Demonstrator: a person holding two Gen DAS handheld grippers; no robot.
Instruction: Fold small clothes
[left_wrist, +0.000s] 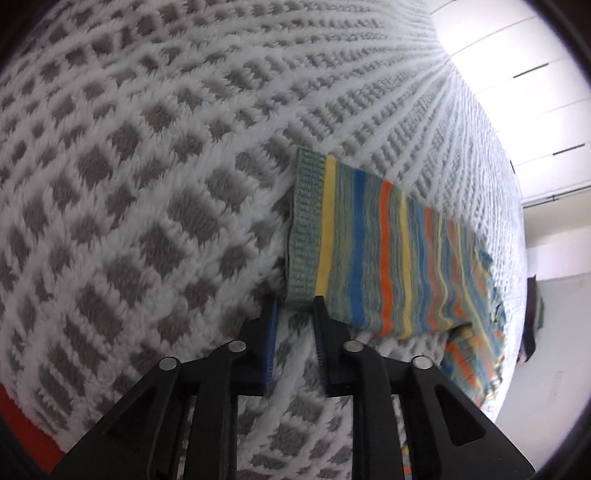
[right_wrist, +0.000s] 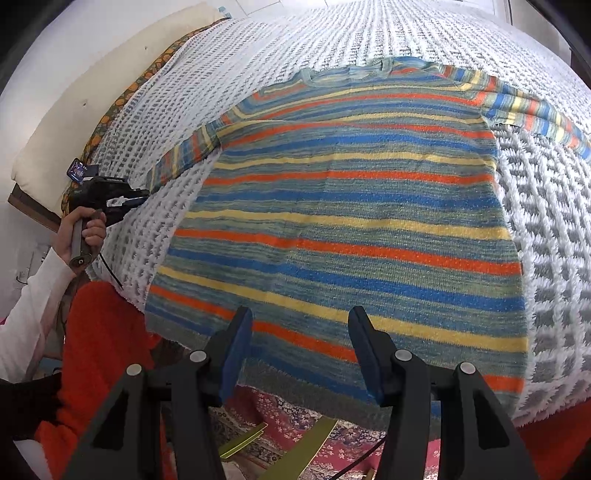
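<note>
Two grippers work over one striped sweater (right_wrist: 343, 221), which lies flat, neck away from me, on a white-and-grey checked blanket (right_wrist: 546, 229) covering the bed. From the right wrist view, the sweater's body fills the middle of the field, its bands of orange, blue and yellow running across, and its hem reaches the near edge of the blanket. My right gripper (right_wrist: 300, 350) hovers above that hem with its jaws standing apart and nothing between the blue pads; it grasps nothing. At the far left of the same view, a hand (right_wrist: 83, 236) in a white sleeve (right_wrist: 29, 317) holds my left gripper (right_wrist: 125, 201) at the end of the sweater's left sleeve. From the left wrist view, the left gripper (left_wrist: 295, 314) has its jaws narrowed at the grey-green ribbed cuff (left_wrist: 304, 225). One fingertip (left_wrist: 320, 306) overlaps the cuff's lower edge, the other sits just beside it on the blanket. I cannot tell whether the pads pinch the cuff. A patterned rug (right_wrist: 280, 421) shows below the bed's edge.
</note>
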